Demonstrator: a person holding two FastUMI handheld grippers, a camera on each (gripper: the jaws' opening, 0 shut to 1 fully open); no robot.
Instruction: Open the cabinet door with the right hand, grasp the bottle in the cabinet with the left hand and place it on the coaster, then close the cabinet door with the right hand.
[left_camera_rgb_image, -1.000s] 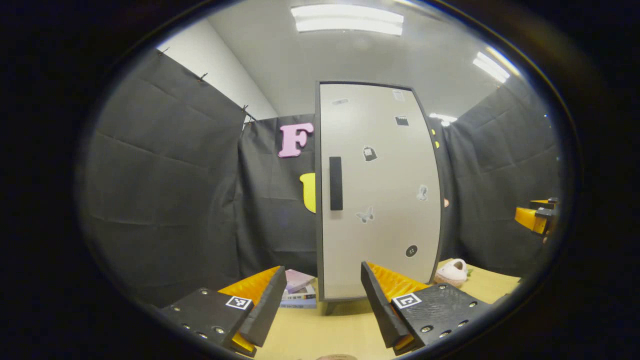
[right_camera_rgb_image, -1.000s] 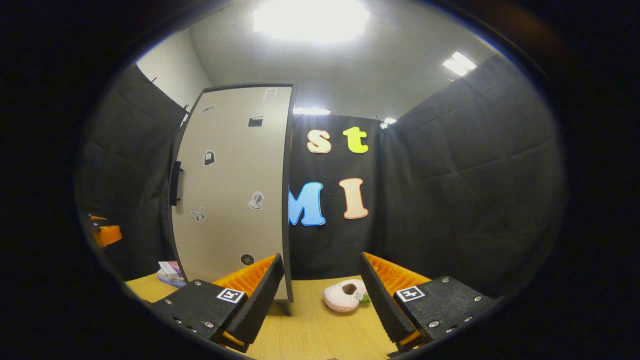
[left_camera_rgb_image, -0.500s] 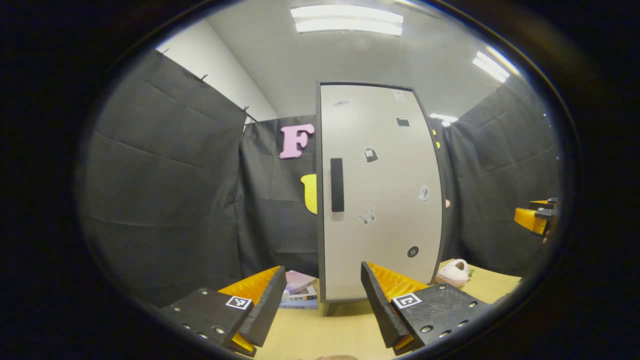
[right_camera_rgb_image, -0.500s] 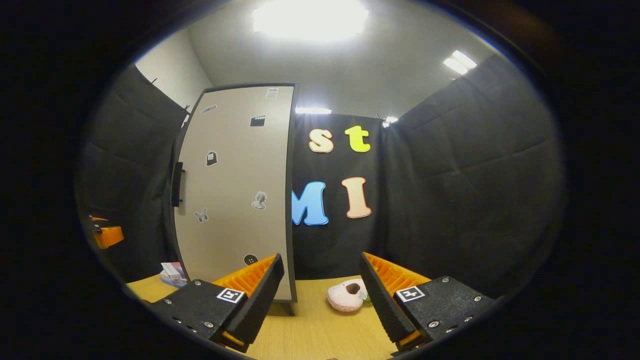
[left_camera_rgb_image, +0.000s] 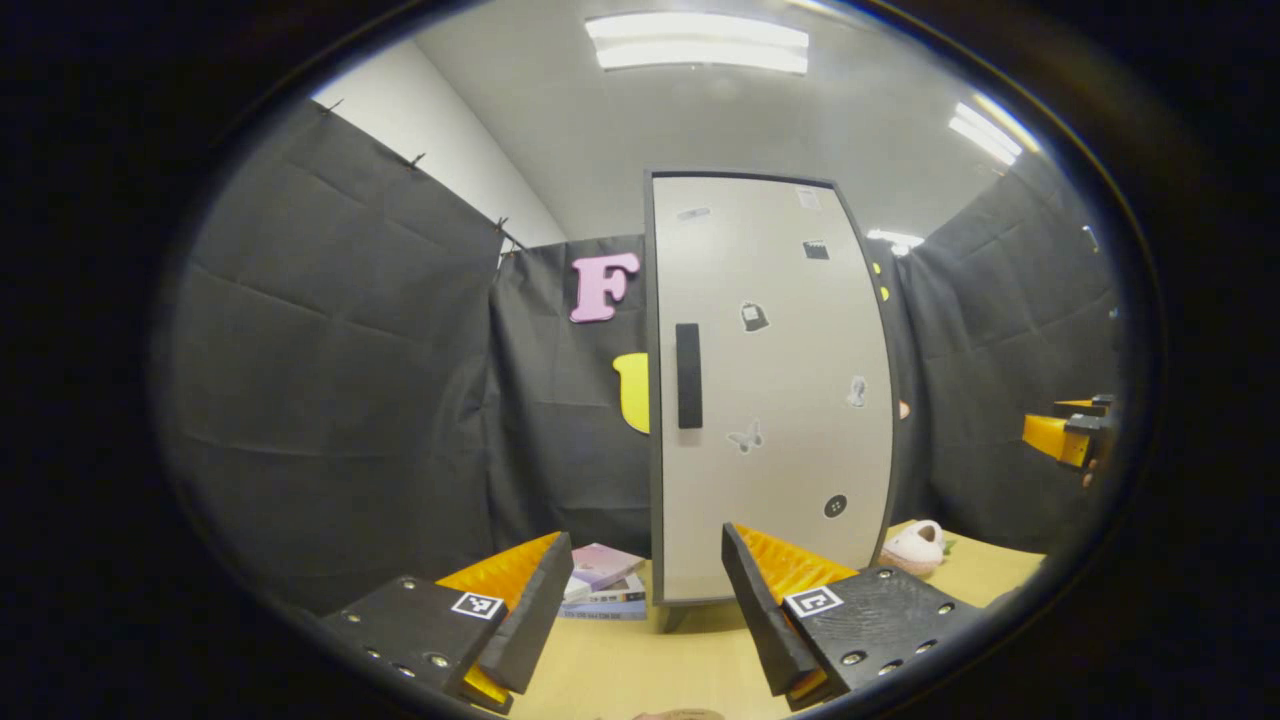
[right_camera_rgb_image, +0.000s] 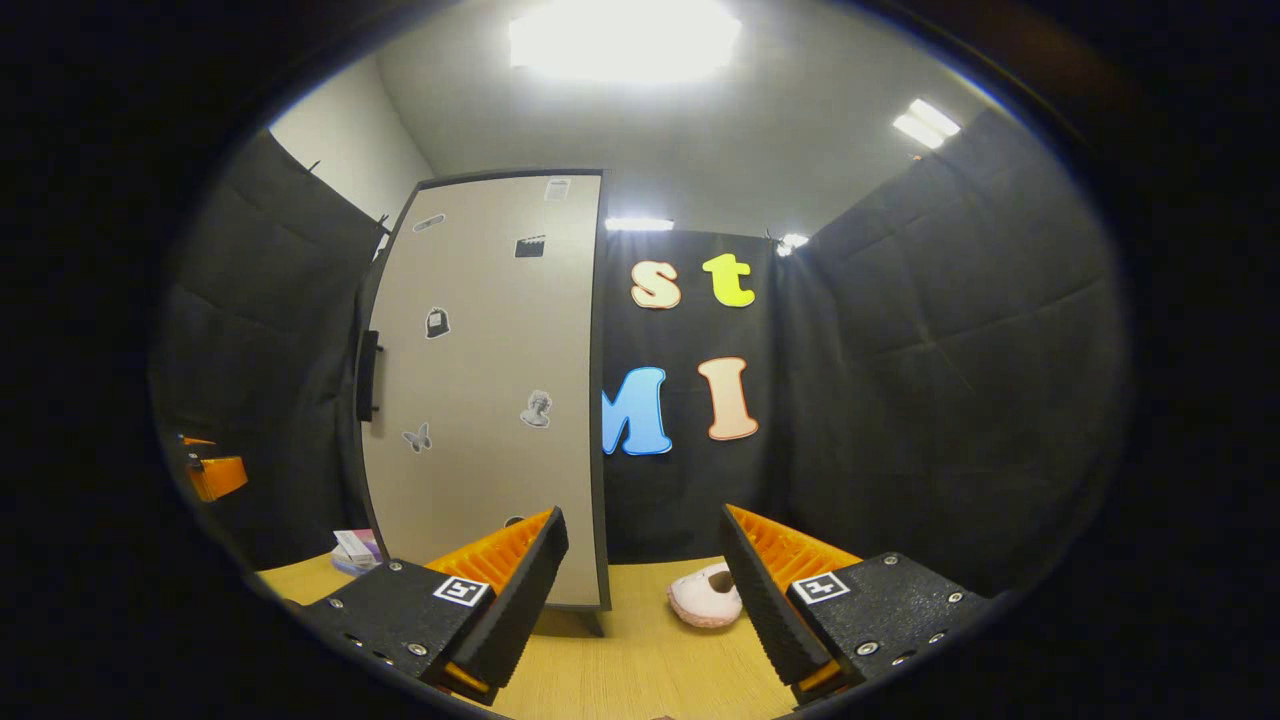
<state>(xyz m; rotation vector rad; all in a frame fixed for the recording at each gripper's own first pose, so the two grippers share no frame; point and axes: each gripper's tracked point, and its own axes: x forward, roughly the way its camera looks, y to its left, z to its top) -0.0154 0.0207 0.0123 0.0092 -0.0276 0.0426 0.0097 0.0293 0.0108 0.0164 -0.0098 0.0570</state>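
Both jaws stood released and held nothing: we saw the left gripper and the right gripper each with a wide gap between its fingers, hovering above the wooden counter.

No writing that we could read showed on the cabinet door; it carried only small stickers, among them a butterfly, a clapperboard and a round black dot, too small for any lettering to be made out. Each gripper bore a small square black-and-white marker on its fingers.

The cabinet stood upright on the counter ahead of the left gripper, well beyond its fingertips and a little to the right of its centre line, its long axis vertical. Its door was shut, its face turned toward that camera, with a dark vertical handle near its left edge. In the right gripper view the cabinet door lay ahead and to the left of the fingers, seen at an angle, with the handle on its far left edge.

A small stack of books lay on the counter just left of the cabinet's foot, and a pink slipper lay to its right, between the right gripper's fingers in that view. We saw the right gripper far off at the right edge of the left gripper view.
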